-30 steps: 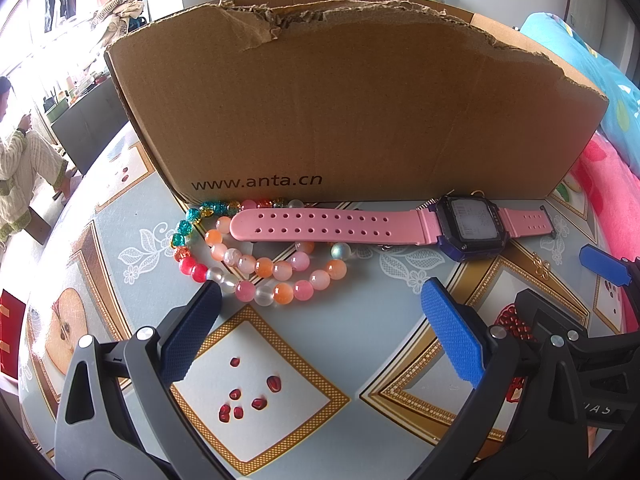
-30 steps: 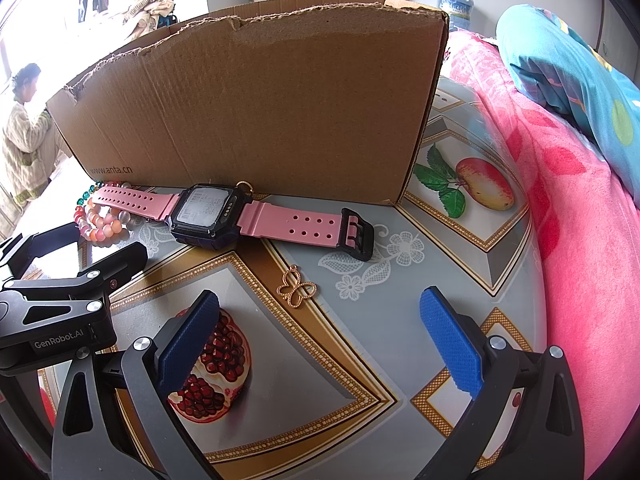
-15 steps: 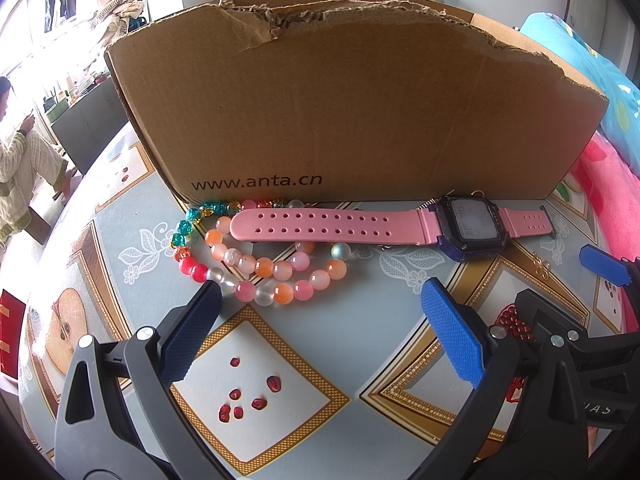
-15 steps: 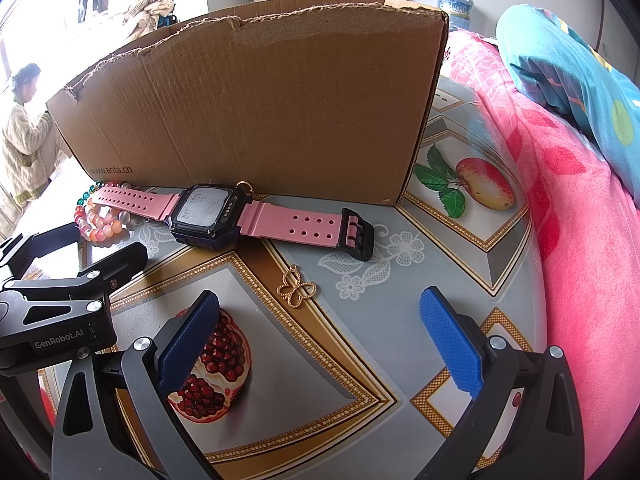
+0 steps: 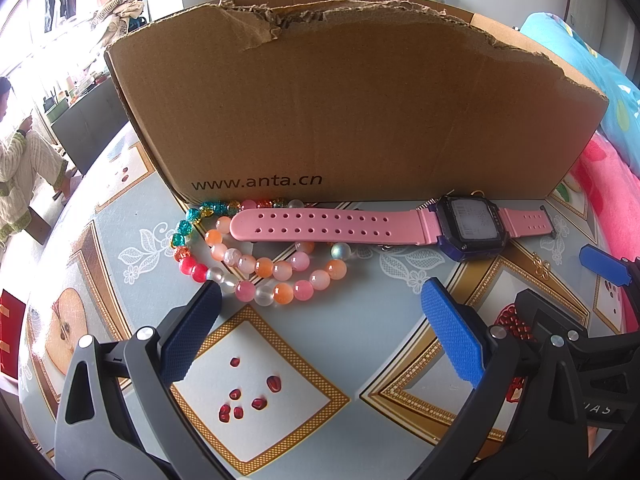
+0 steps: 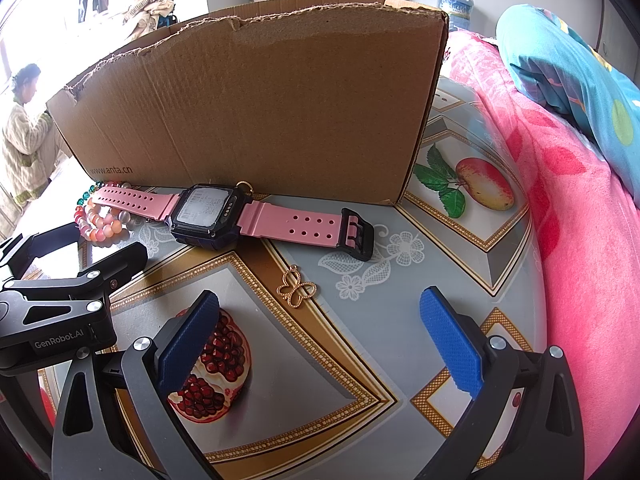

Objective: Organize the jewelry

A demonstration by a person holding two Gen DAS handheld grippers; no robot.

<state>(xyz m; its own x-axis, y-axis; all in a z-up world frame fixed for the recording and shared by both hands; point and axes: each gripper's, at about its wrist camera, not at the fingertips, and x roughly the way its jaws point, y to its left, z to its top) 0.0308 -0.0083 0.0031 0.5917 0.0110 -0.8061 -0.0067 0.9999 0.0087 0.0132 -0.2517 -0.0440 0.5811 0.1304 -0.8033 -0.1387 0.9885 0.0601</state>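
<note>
A pink-strapped watch (image 5: 466,226) with a dark square face lies flat in front of a brown cardboard box (image 5: 352,112); it also shows in the right wrist view (image 6: 208,212). Beaded bracelets (image 5: 256,264) in pink, orange and teal lie under its left strap end. A small gold butterfly pendant (image 6: 297,291) lies on the table ahead of my right gripper (image 6: 320,332). My left gripper (image 5: 320,320) is open and empty just short of the beads. My right gripper is open and empty.
The table (image 6: 400,320) has a fruit-patterned cover. A pink blanket (image 6: 592,240) and a teal quilt lie along the right edge. A person (image 5: 16,168) sits far left. The box's inside is hidden.
</note>
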